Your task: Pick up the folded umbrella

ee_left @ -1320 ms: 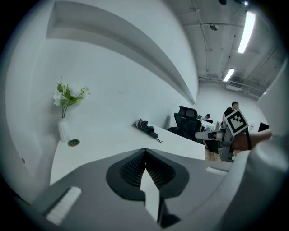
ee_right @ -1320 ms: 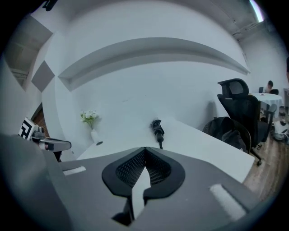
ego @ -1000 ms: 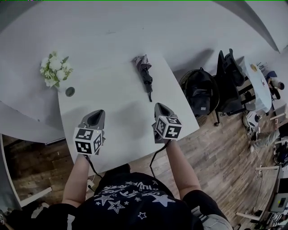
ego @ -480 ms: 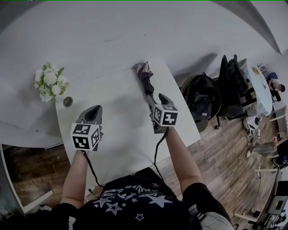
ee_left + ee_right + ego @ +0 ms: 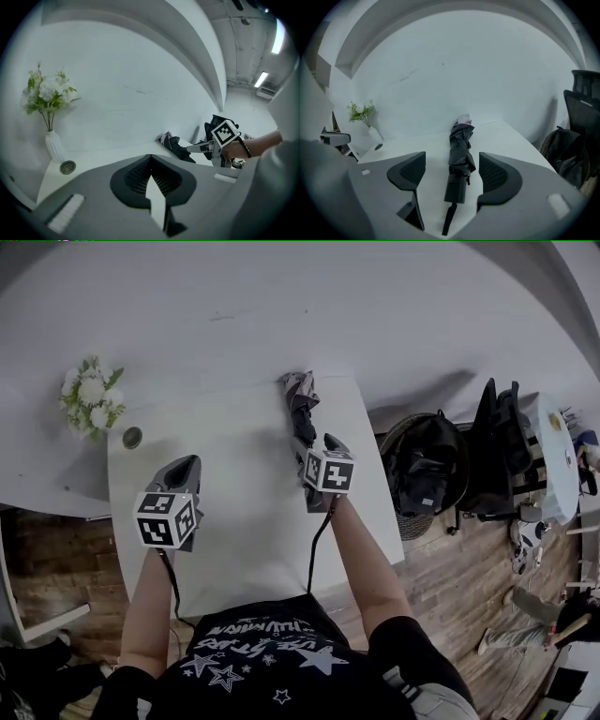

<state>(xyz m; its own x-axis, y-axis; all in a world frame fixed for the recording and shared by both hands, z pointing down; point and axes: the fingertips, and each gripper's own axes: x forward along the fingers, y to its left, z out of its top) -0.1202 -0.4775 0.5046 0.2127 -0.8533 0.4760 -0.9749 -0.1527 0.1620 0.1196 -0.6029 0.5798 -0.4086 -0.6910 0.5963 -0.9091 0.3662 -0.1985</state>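
Note:
The folded dark umbrella (image 5: 302, 407) lies on the white table (image 5: 244, 502) near its far right edge, handle end toward me. In the right gripper view the umbrella (image 5: 459, 157) lies lengthwise between the two jaws, which are opening wide and do not touch it. My right gripper (image 5: 321, 444) hangs over the umbrella's handle end; its fingertips (image 5: 452, 176) straddle the handle. My left gripper (image 5: 181, 470) hovers over the table's left part, and its jaws (image 5: 151, 173) are shut with nothing between them. From the left gripper view the umbrella (image 5: 176, 146) and the right gripper (image 5: 194, 148) show at the right.
A white vase of flowers (image 5: 86, 399) stands at the table's far left corner, with a small round cap (image 5: 132, 437) beside it. A basket holding a dark bag (image 5: 424, 470) and a black chair (image 5: 502, 451) stand right of the table. A curved white wall backs the table.
My right gripper moved forward to the umbrella's handle end and its jaws opened from shut. My left gripper shifted forward and left over the table.

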